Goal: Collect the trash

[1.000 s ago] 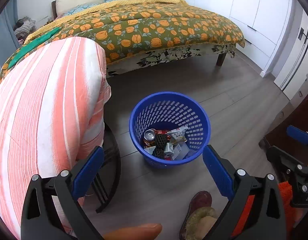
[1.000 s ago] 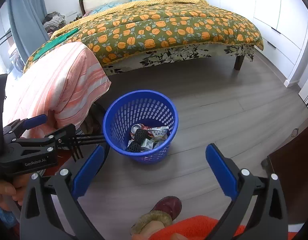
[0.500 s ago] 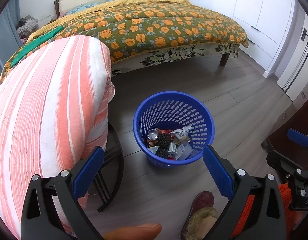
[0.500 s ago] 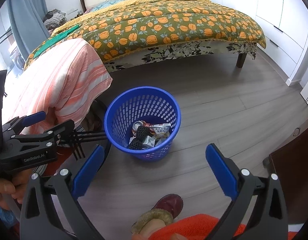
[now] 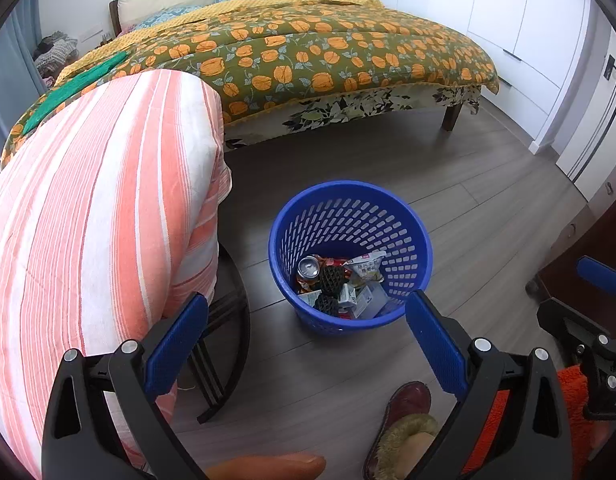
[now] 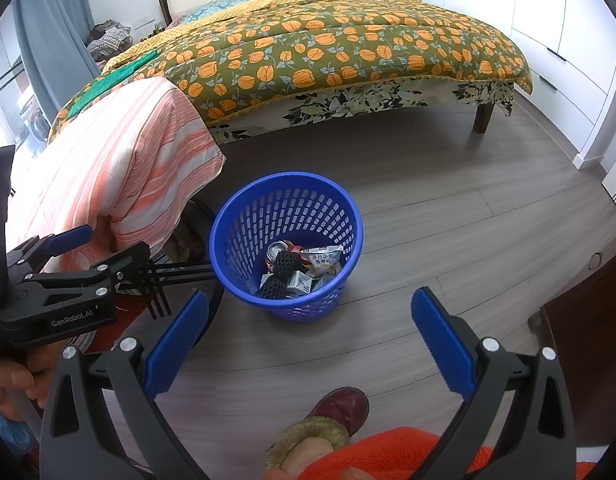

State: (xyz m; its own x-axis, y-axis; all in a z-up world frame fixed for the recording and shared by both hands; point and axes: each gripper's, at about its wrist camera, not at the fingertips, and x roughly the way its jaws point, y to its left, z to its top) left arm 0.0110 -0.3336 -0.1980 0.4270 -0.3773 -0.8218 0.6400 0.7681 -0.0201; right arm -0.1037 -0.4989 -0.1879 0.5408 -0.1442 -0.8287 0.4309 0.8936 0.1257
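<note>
A blue perforated waste basket (image 5: 412, 240) stands on the grey wood floor; it also shows in the right wrist view (image 6: 340, 220). Inside lie a drink can (image 5: 309, 267), black foam nets (image 5: 331, 280), snack wrappers (image 5: 366, 266) and small cartons (image 6: 301, 282). My left gripper (image 5: 308, 334) is open and empty, above the floor just in front of the basket. My right gripper (image 6: 310, 330) is open and empty, also just in front of the basket. The left gripper's body shows at the left of the right wrist view (image 6: 63, 280).
A chair draped with an orange-striped towel (image 5: 95, 216) stands left of the basket, its black legs (image 5: 223, 344) close by. A bed with an orange-flowered quilt (image 5: 328, 48) fills the back. White wardrobes (image 5: 520, 8) line the right. Dark furniture (image 6: 588, 340) stands near right. My slippered foot (image 6: 336, 416) is below.
Both views have drifted slightly so the basket sits a little further right in each. Both grippers stay open and empty.
</note>
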